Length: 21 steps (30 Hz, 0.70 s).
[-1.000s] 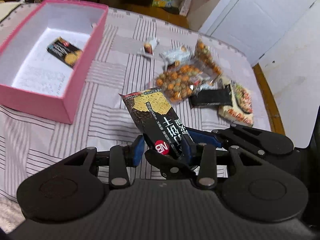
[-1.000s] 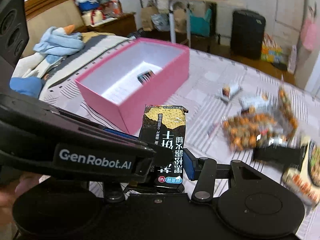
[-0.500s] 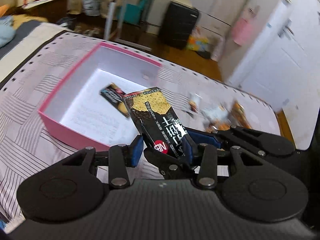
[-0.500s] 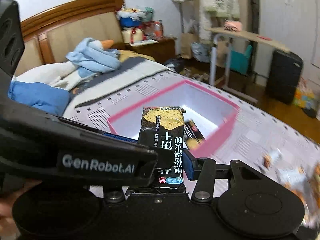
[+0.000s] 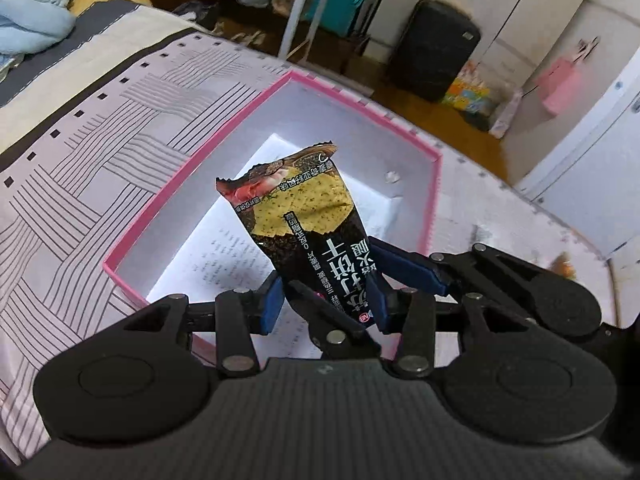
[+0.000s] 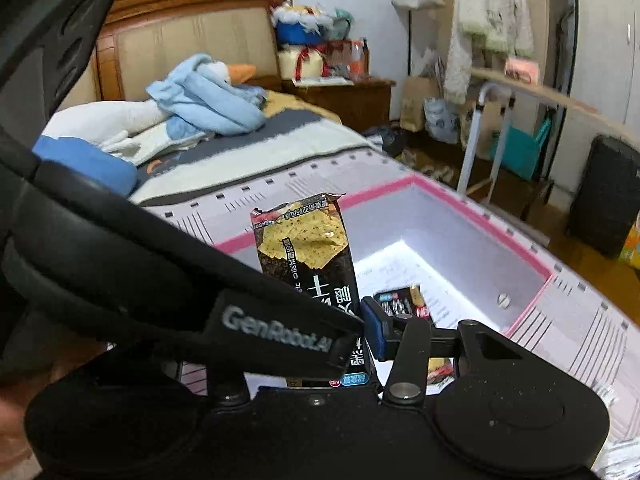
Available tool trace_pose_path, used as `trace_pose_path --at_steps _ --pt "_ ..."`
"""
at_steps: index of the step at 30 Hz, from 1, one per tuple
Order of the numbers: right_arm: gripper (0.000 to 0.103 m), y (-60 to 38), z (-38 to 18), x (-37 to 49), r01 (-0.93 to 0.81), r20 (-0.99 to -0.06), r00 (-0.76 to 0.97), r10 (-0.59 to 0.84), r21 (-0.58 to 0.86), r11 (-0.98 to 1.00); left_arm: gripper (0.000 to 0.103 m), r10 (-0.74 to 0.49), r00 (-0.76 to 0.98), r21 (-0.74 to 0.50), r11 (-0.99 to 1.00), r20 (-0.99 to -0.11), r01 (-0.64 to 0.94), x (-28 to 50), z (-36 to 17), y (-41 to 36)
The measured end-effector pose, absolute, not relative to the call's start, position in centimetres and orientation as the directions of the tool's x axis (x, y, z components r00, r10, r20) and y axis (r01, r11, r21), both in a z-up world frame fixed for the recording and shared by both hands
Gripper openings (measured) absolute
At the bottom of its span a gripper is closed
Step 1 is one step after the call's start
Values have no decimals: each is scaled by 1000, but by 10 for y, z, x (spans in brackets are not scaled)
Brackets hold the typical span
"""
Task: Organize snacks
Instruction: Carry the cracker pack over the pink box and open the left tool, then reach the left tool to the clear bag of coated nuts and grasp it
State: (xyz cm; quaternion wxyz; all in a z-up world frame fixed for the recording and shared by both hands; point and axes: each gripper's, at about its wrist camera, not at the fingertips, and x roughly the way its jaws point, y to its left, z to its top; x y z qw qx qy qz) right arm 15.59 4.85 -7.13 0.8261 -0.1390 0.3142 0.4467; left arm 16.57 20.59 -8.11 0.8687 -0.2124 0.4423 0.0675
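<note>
Snack packet, black foil with a yellow cracker and Chinese lettering, stands clamped in both the left gripper and the right gripper. It hangs above the pink cardboard box. "GenRobot.AI" reads at 8 o'clock in the right wrist view.

Pale striped bedspread underneath. Wooden padded headboard behind; light-blue plush goose on bed. Black suitcase on wooden floor beyond.

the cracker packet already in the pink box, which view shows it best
The right wrist view: the loose cracker packet lies on the pink box floor, partly behind the right gripper. In the left wrist view the held packet hides it.
</note>
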Motion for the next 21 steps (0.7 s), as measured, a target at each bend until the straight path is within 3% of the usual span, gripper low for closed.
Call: trace_pose_path --at_steps 4,7,12,21 --pt "53 47 -87 167 -798 -652 411 637 79 597 45 -70 560 -305 890 -825 -338 180 -98 206" --pt "66 41 -89 163 -778 -654 460 601 29 627 55 -26 543 -266 891 -839 -369 183 -104 205" --pt "67 12 -71 146 -770 -642 477 600 24 637 57 -15 561 -253 903 -828 -349 173 -96 205" --pt "67 -81 -18 118 -689 -627 544 557 45 723 57 -112 643 -291 940 -758 -179 149 -43 175"
